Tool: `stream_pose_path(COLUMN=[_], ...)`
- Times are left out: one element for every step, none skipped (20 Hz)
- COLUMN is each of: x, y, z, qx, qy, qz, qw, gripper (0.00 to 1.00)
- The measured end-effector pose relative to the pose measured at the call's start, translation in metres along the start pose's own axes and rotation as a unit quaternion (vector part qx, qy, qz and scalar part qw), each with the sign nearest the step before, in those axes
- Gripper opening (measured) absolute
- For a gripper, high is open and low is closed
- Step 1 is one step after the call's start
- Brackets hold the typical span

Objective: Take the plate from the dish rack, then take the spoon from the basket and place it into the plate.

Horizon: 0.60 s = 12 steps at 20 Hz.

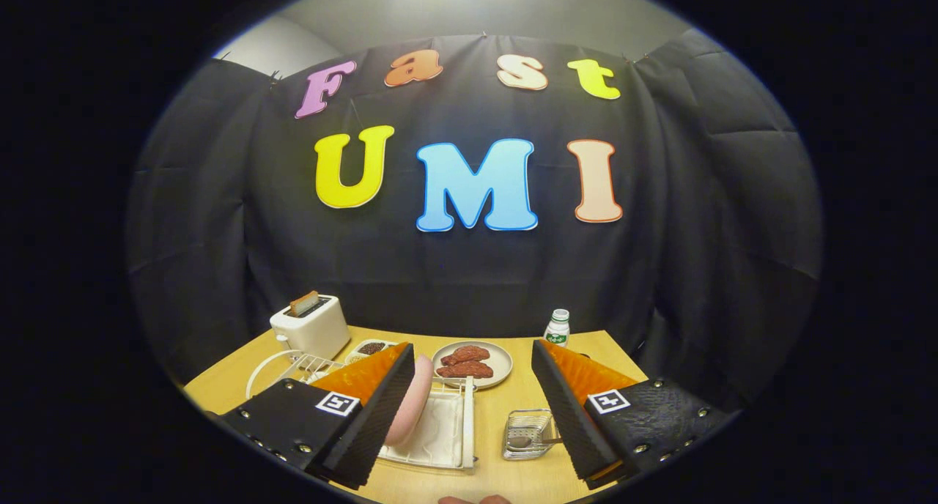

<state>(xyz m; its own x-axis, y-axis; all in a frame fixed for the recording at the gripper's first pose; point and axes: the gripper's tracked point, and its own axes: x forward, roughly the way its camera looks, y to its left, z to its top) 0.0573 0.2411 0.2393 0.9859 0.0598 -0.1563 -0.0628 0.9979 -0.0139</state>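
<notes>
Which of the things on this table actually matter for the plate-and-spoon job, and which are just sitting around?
For the job: pink plate standing in the white dish rack, spoon in the wire basket, open claw.

Lying about: toaster, plate of meat, small bottle, dish of seeds.

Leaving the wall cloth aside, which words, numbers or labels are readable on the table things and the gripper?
Bottle label: too small to read.
Square markers on the gripper: black-and-white patterns, no words.
Toaster: no text visible.
The gripper's fingers stand open, with the pink plate between them, close beside one finger.
</notes>
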Motion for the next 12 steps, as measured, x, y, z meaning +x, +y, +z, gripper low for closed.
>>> stream_pose_path(x=[0.005,0.009,0.014,0.020,0.026,0.032,0.037,0.042,0.047,0.051,0.055,0.059], y=[0.010,0.018,0.026,0.031,0.033,0.036,0.041,0.044,0.047,0.049,0.052,0.055], z=[-0.004,-0.006,-0.009,-0.009,-0.013,-0.017,-0.023,-0.027,-0.032,-0.036,-0.043,-0.046], qx=[-0.004,-0.004,-0.005,-0.005,-0.006,-0.005,-0.003,0.000,0.000,-0.002,-0.007,-0.009], qy=[0.018,0.038,0.056,0.070,0.087,0.103,0.119,0.132,0.144,0.155,0.169,0.178], qz=[0.006,0.012,0.016,0.015,0.007,0.003,-0.002,-0.006,-0.011,-0.016,-0.024,-0.026], qw=[1.000,0.999,0.998,0.997,0.996,0.995,0.993,0.991,0.990,0.988,0.985,0.984], gripper=[0.98,0.98,0.98,0.98,0.98,0.98,0.98,0.98,0.98,0.98,0.98,0.98])
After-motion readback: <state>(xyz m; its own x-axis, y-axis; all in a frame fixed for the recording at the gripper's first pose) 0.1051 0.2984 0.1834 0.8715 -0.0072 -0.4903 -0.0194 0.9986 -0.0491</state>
